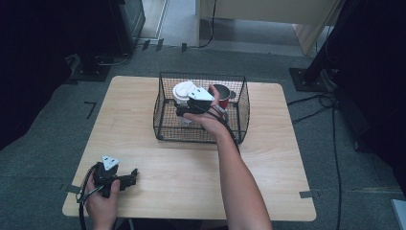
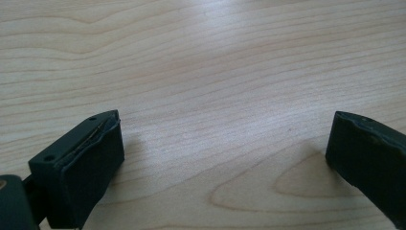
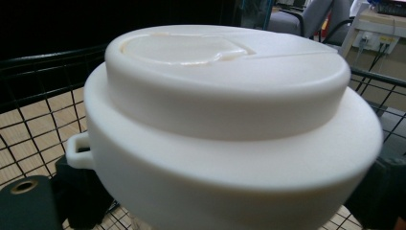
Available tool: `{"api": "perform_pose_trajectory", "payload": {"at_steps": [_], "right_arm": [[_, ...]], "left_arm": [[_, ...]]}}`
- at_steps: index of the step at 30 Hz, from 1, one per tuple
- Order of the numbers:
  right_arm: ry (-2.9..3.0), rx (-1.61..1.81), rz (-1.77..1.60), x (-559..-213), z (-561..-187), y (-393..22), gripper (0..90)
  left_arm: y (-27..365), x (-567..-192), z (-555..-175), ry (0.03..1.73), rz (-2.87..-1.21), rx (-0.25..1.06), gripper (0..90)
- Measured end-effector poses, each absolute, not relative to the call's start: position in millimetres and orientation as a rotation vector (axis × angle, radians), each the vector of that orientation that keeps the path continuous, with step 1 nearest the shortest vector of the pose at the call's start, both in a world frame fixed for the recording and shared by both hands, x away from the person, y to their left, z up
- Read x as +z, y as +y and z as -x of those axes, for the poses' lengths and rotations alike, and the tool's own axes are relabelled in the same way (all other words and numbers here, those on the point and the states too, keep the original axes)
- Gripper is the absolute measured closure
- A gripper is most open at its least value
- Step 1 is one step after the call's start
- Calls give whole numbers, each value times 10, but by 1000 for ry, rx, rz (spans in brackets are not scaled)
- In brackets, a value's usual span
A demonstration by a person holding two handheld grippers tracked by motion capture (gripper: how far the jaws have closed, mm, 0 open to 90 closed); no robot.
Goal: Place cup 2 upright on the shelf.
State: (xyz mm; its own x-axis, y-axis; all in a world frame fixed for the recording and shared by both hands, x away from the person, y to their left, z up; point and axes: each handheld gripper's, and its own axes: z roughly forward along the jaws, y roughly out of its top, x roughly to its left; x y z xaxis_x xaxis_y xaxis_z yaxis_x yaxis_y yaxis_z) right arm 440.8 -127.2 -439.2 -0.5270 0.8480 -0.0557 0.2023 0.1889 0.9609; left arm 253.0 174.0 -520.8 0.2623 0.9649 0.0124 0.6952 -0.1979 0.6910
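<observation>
A clear container with a wide white lid (image 1: 181, 91) (image 3: 225, 96) stands inside the black wire basket (image 1: 165, 125), in its left half. My right gripper (image 1: 182, 113) (image 3: 225, 191) is down in the basket around this container. Its black jaws sit under the lid's rim, one on each side of the body, with a small gap showing at the left jaw, so it is open. My left gripper (image 1: 128, 176) (image 2: 225, 143) rests near the table's front left corner, jaws wide open over bare wood with nothing between them.
A red cup with a dark inside (image 1: 222, 94) stands in the basket's back right part, close behind my right hand. The basket's wire walls (image 3: 33, 120) surround the gripper. The wooden table (image 1: 268, 158) ends at dark floor with cables on the right.
</observation>
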Motion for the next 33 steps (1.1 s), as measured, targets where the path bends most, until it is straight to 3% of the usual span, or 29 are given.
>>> {"api": "perform_pose_trajectory", "payload": {"at_steps": [12, 33], "right_arm": [[1904, 1364, -901, -4347, -4358, -1400, 39], [1915, 1322, -819, -4292, -4261, -1763, 37]], "left_arm": [[1740, -5207, -2530, 1497, -1969, 615, 0], [1733, -5206, -2535, 1494, -1973, 614, 0]]}}
